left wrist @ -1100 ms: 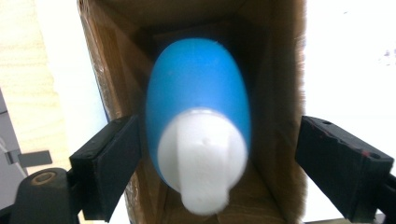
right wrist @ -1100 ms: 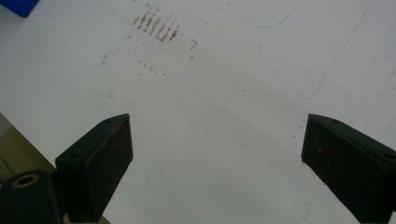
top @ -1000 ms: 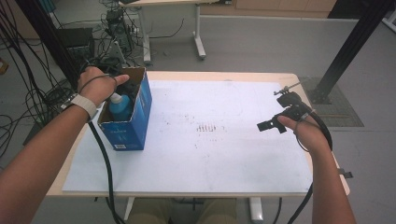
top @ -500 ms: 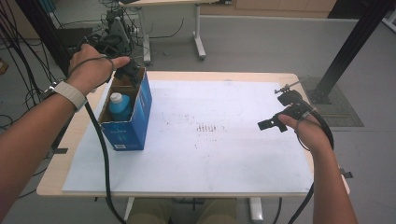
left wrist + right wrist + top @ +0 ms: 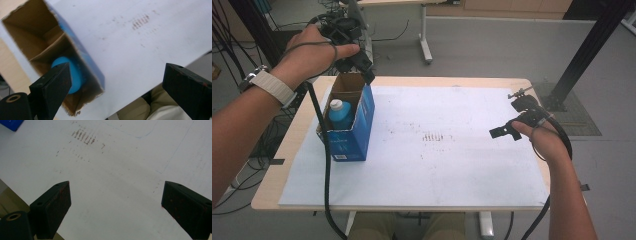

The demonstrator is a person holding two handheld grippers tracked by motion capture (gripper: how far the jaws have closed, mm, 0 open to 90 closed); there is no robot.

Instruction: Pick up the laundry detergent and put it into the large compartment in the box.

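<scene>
An open blue cardboard box (image 5: 354,135) stands upright on the left of the white sheet (image 5: 452,165). A blue bottle with a white cap (image 5: 340,113) sits inside it. My left gripper (image 5: 363,69) hovers above the box's far end, held up in the left hand. Its jaws have just been opening and nothing is between them. In the left gripper view the open left gripper (image 5: 117,85) looks down into the box (image 5: 32,37) at the blue bottle (image 5: 73,75). My right gripper (image 5: 508,119) rests open over the sheet's right side, and it (image 5: 115,202) frames bare paper.
The wooden table (image 5: 292,150) borders the sheet on all sides. Faint brown smudges (image 5: 436,137) mark the sheet's middle. Cables and equipment (image 5: 242,45) crowd the floor at the left, and a black post (image 5: 582,55) rises at the right rear.
My left hand has lifted out of the box and moved up and away from it, and the bottle stays inside. The right hand has kept still.
</scene>
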